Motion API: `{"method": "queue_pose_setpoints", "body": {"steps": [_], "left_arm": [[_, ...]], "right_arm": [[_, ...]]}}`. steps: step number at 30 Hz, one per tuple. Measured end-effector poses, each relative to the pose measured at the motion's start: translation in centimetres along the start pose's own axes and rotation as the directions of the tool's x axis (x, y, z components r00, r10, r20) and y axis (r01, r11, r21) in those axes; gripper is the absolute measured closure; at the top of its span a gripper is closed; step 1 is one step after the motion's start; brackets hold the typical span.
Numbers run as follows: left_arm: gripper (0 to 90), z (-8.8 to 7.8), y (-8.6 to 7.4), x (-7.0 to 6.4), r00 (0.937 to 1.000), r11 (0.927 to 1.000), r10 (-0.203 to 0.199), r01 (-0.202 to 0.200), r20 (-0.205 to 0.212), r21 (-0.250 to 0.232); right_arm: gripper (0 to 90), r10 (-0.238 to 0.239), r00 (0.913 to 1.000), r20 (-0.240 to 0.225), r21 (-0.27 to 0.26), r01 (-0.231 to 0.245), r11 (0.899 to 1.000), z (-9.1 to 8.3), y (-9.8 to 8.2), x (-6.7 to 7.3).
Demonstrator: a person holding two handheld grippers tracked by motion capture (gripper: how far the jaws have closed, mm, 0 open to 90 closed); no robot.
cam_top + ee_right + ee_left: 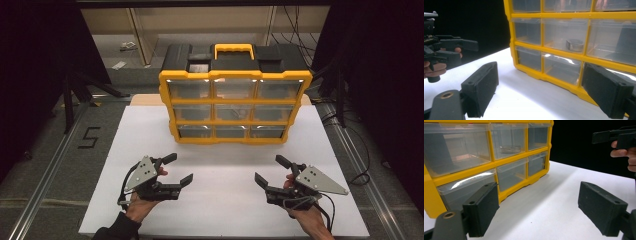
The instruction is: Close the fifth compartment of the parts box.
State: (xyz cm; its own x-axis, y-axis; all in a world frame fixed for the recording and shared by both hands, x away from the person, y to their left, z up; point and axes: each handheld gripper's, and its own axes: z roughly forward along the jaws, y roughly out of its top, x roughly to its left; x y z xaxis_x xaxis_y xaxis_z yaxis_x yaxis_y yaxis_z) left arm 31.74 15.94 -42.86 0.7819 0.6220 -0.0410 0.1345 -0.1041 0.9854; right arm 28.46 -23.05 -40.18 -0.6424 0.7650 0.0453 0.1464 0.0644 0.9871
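Basically, the organizer (232, 100) stands upright at the far middle of the white board (150, 150), drawer fronts facing the grippers. Rigid plastic shell, bulky, likely top-heavy if tugged. Nine clear drawers look light, slick and thin-walled; the middle one holds a small round metal part (574, 45). Best hold is probably a drawer's front lip, or the yellow handle (233, 50) on top for lifting. Left gripper (175, 169) and right gripper (270, 170) sit well in front of the organizer, jaws wide apart, holding nothing. Open board between them and it; board edges lie just beside the organizer's sides.
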Motion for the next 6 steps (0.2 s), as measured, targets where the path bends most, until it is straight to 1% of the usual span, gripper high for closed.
{"method": "queue_pose_setpoints", "body": {"steps": [6], "left_arm": [[16.6,0.18,0.01,0.00,1.0000,1.0000,-0.003,0.003,-0.001,0.002]], "right_arm": [[15.0,0.003,1.0000,0.007,0.004,-0.003,1.000,-0.02,-0.08,-0.24]]}}
